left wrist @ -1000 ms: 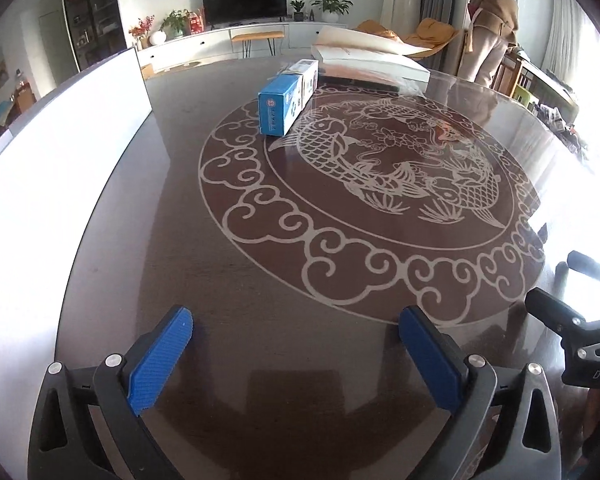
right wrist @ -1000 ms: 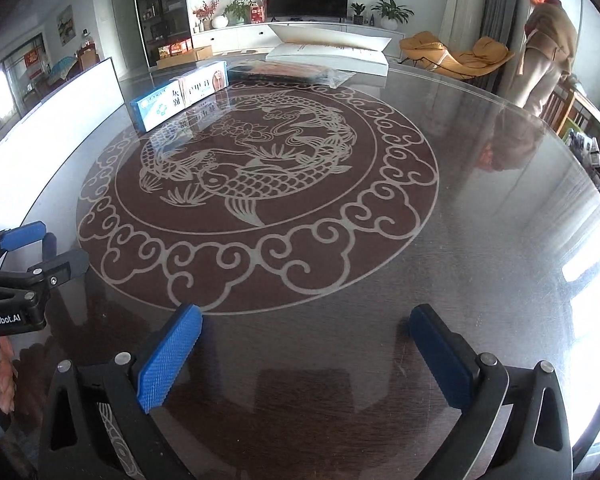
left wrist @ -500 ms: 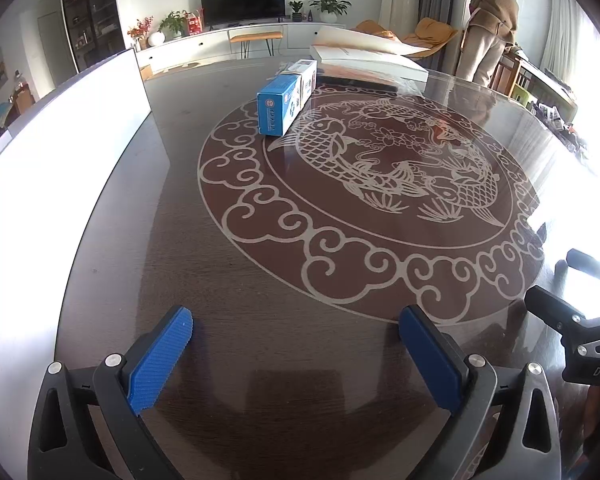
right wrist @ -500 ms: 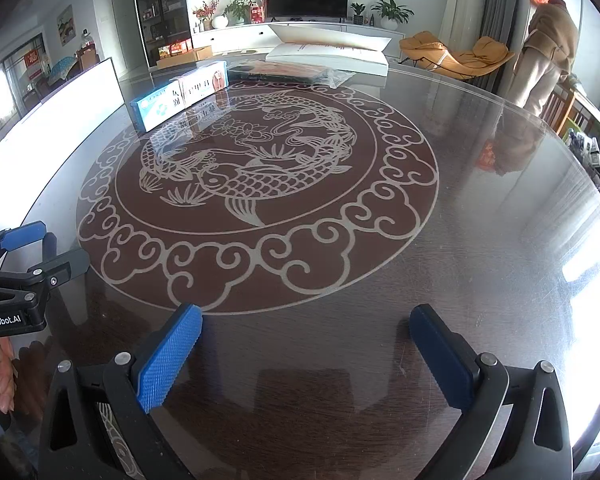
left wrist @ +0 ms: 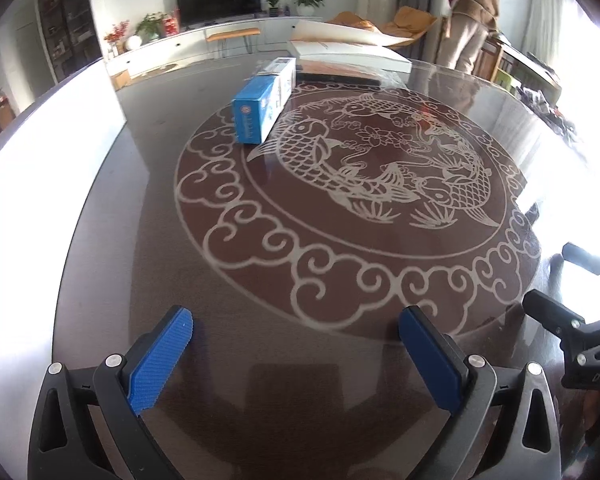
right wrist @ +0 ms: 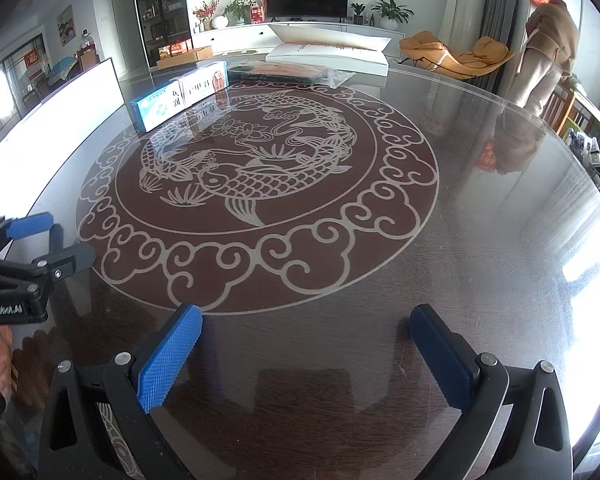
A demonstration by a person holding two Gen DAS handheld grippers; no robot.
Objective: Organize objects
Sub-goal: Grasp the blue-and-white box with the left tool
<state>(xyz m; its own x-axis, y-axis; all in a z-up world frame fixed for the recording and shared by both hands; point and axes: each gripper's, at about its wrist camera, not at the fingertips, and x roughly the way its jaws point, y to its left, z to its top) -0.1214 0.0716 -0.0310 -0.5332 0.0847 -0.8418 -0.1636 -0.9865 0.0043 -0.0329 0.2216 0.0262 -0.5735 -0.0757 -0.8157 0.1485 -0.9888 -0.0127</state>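
Dark glossy table (left wrist: 112, 216) with a pale carp medallion fills both views. At its far side lie a flat white box (right wrist: 332, 54), a plastic-wrapped packet (right wrist: 292, 70) and blue-and-white cartons (left wrist: 264, 106). Left claw (left wrist: 296, 344) and right claw (right wrist: 306, 354) hover released, empty, near the front edge.

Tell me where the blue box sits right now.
The blue box lies on the far left of the table, on the fish medallion's rim, end to end with a white box behind it, in both views.

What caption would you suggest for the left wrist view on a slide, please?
Open left tool over a dark table with fish inlay, blue box far ahead.
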